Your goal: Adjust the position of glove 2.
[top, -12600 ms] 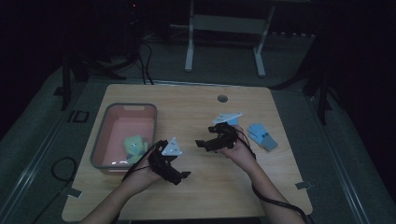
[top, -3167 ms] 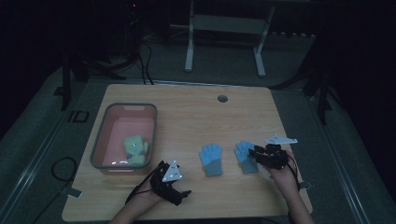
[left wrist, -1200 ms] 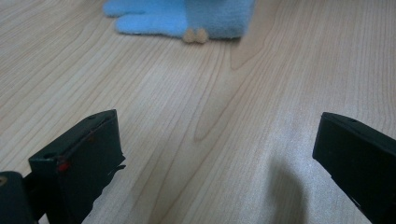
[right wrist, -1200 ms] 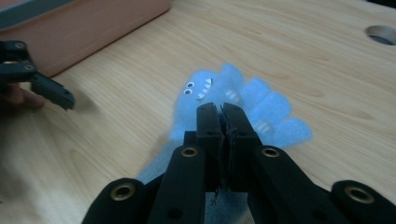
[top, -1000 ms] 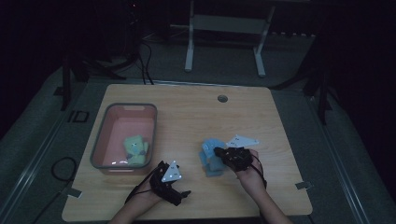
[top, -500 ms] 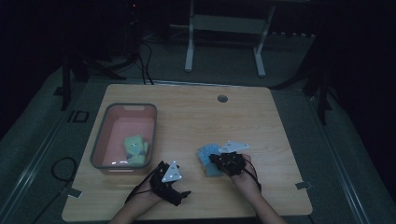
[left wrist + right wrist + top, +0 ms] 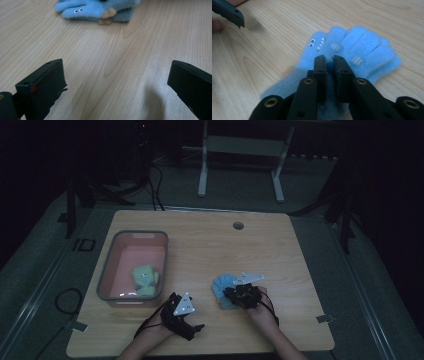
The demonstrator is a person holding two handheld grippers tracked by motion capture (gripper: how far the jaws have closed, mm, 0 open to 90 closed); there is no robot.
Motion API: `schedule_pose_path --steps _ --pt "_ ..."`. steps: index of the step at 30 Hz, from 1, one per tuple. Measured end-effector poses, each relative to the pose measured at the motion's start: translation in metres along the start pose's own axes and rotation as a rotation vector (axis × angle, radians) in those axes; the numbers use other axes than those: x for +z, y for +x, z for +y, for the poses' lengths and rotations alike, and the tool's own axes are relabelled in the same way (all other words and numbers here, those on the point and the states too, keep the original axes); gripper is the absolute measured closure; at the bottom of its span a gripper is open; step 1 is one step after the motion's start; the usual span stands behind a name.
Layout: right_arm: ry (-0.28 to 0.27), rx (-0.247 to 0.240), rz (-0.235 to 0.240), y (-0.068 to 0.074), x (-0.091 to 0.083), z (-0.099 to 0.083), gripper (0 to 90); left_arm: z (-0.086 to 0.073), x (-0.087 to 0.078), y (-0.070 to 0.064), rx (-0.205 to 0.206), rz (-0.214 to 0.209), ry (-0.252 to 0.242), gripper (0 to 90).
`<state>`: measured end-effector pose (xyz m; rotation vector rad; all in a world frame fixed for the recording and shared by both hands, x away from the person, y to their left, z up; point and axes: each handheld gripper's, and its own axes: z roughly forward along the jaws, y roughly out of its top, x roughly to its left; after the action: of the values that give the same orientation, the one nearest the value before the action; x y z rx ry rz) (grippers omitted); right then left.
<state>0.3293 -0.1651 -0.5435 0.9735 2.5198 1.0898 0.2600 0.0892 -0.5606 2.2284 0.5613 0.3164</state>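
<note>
Right gripper (image 7: 329,58) pinches the blue glove (image 7: 352,50) — left gripper (image 7: 115,85) gapes.

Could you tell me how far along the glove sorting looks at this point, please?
Done: a green glove lies in the bin. In hand: the right tongs are shut on the blue gloves, stacked on the table. Left: binning them, probably; the left tongs are open, idle.

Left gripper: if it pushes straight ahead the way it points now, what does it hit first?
Likely the fuzzy blue monster-face gloves, lying ahead past bare wooden table. The left gripper is open; nothing lies between its jaws. Depth is hard to judge.
</note>
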Motion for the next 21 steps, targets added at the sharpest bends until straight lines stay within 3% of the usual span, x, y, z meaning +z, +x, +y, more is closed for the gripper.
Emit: schedule_pose_path --steps 6,8,9,11,14,17,21 --pt "-0.014 -0.015 -0.001 0.001 -0.008 0.005 65.9 0.004 0.0 -0.003 0.01 0.013 -0.013 1.7" --pt "-0.026 -0.035 0.012 -0.001 -0.014 0.008 49.0 0.007 0.0 -0.005 0.024 0.028 -0.023 1.7" --pt "-0.026 -0.035 0.012 -0.001 -0.014 0.008 49.0 0.007 0.0 -0.005 0.024 0.028 -0.023 1.7" --pt "-0.024 -0.004 0.038 -0.006 -0.016 0.009 29.0 0.009 0.0 -0.005 0.02 0.046 -0.03 3.2" --pt "0.004 0.007 0.098 -0.012 -0.015 0.007 14.0 0.014 -0.003 -0.003 -0.055 0.006 -0.046 3.5" --pt "0.008 0.012 0.099 -0.014 -0.016 0.004 14.2 0.016 -0.004 -0.002 -0.074 -0.015 -0.052 3.4" --pt "-0.018 0.004 0.115 -0.022 -0.021 0.003 18.5 0.022 -0.002 -0.006 -0.053 -0.016 -0.03 3.5"
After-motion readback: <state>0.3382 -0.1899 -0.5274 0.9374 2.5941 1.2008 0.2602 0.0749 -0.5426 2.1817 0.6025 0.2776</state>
